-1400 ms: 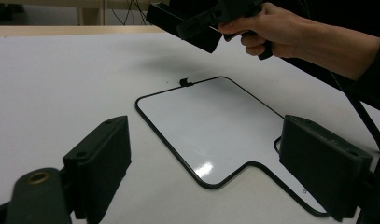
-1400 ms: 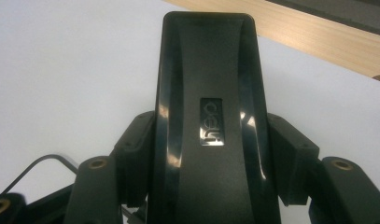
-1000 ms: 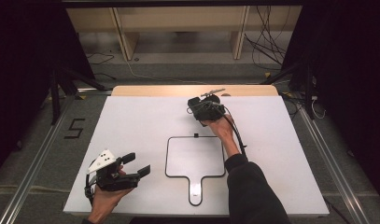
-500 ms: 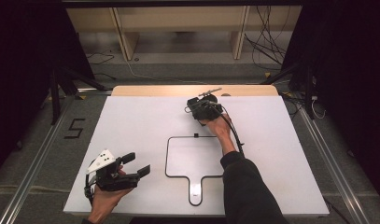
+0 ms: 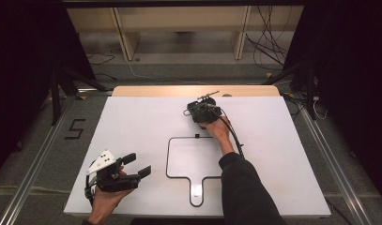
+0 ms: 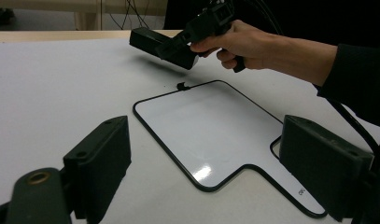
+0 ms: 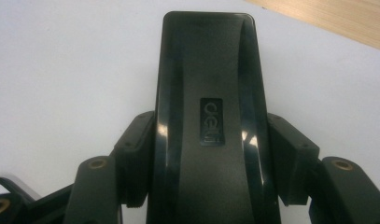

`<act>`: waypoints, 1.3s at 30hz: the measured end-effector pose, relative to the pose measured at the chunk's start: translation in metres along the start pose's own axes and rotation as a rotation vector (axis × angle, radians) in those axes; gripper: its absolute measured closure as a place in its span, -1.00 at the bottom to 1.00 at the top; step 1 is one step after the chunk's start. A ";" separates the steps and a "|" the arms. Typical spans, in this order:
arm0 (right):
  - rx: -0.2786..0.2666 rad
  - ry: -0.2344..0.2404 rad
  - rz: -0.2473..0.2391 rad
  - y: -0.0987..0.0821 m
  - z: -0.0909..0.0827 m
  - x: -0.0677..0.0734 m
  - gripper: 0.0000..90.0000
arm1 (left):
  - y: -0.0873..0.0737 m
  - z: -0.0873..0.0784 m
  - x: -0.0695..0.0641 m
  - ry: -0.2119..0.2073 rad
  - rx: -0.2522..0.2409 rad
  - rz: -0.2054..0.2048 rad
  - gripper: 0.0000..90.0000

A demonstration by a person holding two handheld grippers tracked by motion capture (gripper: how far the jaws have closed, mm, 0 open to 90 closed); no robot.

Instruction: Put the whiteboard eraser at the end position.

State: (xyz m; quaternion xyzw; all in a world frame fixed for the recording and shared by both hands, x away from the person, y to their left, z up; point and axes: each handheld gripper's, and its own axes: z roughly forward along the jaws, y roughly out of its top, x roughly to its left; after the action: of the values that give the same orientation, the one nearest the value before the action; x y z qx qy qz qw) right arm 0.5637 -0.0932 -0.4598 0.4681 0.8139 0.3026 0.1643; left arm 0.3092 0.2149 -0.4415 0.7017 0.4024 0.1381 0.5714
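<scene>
White table (image 5: 132, 126) fills mid-frame; centred on it lies a small whiteboard (image 5: 191, 157). Right gripper (image 5: 194, 112), above it, clamps a black eraser (image 7: 206, 116). Left gripper (image 5: 137, 166), lower left, gapes apart.

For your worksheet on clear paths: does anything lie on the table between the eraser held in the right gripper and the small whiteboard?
Nothing visible does. The eraser is clamped in the right gripper just beyond the whiteboard; between them is bare table.
</scene>
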 end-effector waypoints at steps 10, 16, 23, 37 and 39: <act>0.005 -0.007 0.004 -0.001 0.004 -0.002 -0.09 | 0.000 0.001 -0.001 -0.001 0.003 0.001 -0.65; 0.017 -0.012 0.012 -0.003 0.008 -0.003 -0.09 | 0.000 0.000 -0.001 -0.002 0.004 0.003 -0.65; 0.022 -0.018 0.007 -0.001 0.011 -0.002 -0.09 | 0.000 0.000 -0.001 -0.002 0.002 0.004 -0.65; 0.026 -0.018 0.014 -0.001 0.016 -0.001 -0.09 | 0.000 0.000 -0.001 -0.003 0.004 0.005 -0.65; 0.027 -0.019 0.010 -0.001 0.016 -0.001 -0.09 | 0.001 0.000 -0.001 -0.003 0.004 0.006 -0.65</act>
State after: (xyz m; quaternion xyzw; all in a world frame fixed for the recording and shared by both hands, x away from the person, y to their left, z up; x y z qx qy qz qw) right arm 0.5723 -0.0892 -0.4727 0.4772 0.8138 0.2881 0.1640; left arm 0.3086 0.2141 -0.4407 0.7042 0.3996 0.1381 0.5703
